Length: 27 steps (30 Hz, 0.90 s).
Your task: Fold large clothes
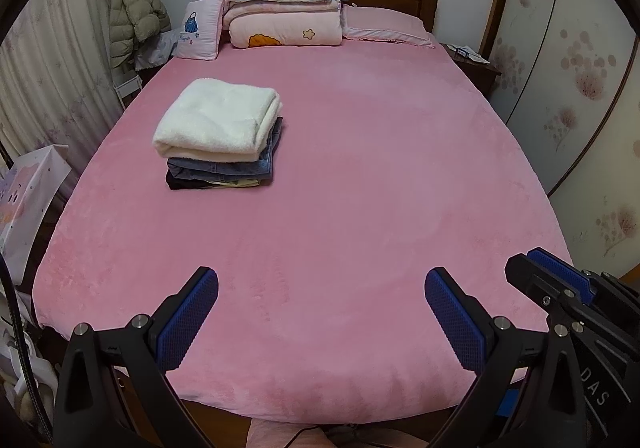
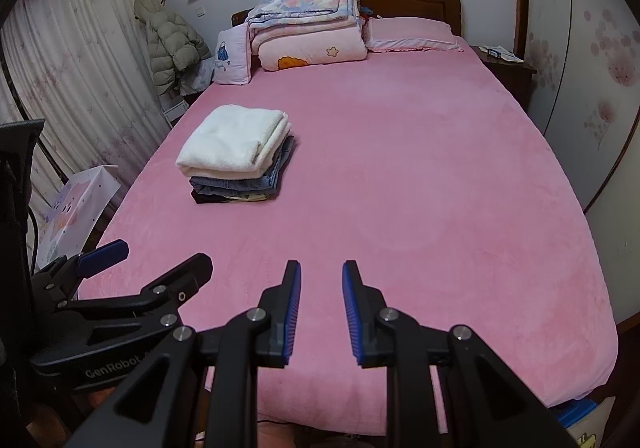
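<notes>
Nearest the lens, the left gripper point(image 1: 322, 312) holds its blue-padded fingers point(image 1: 188, 318) spread wide over the near edge of the bed point(image 1: 360, 176), gripping nothing. The right gripper point(image 2: 321, 312) keeps its fingers at a narrow gap, also with nothing between them; in the left wrist view it is cut off at the right margin. The folded clothes stack point(image 1: 220, 140) sits on the pink cover toward the far left, well apart from both grippers: a white fleecy piece point(image 2: 236, 144) on top, denim beneath, and lower layers too squashed to identify. At the headboard lie folded quilts point(image 1: 284, 8) and a pillow point(image 1: 384, 26). A puffy coat point(image 1: 132, 12) hangs far left.
</notes>
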Motion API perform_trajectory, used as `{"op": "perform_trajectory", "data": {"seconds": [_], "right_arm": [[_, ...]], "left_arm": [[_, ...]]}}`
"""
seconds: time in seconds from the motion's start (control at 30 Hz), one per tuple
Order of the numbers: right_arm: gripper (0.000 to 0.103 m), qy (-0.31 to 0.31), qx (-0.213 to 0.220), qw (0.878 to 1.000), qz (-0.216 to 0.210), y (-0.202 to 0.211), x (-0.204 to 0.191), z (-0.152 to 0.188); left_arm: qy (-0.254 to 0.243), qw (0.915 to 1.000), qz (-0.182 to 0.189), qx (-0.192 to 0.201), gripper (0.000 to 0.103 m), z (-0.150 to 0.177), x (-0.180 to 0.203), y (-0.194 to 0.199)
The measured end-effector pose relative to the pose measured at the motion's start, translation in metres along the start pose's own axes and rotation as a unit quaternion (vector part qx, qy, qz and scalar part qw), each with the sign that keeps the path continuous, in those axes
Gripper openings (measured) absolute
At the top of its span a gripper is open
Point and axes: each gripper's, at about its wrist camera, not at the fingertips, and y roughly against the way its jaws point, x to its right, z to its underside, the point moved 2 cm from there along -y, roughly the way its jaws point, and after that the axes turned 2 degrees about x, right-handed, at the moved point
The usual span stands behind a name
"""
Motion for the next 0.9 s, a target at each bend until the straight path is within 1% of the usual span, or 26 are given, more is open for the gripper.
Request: {"op": "perform_trajectory", "data": {"seconds": [0.9], "right_arm": [[0.021,-0.011,-0.008,1.000,0.006,0.0004,-0.0015,0.0024]], "left_arm": [[-0.016,0.9998,-0.003,-0.013,0.102,0.0059,-0.0001,0.0035]]}}
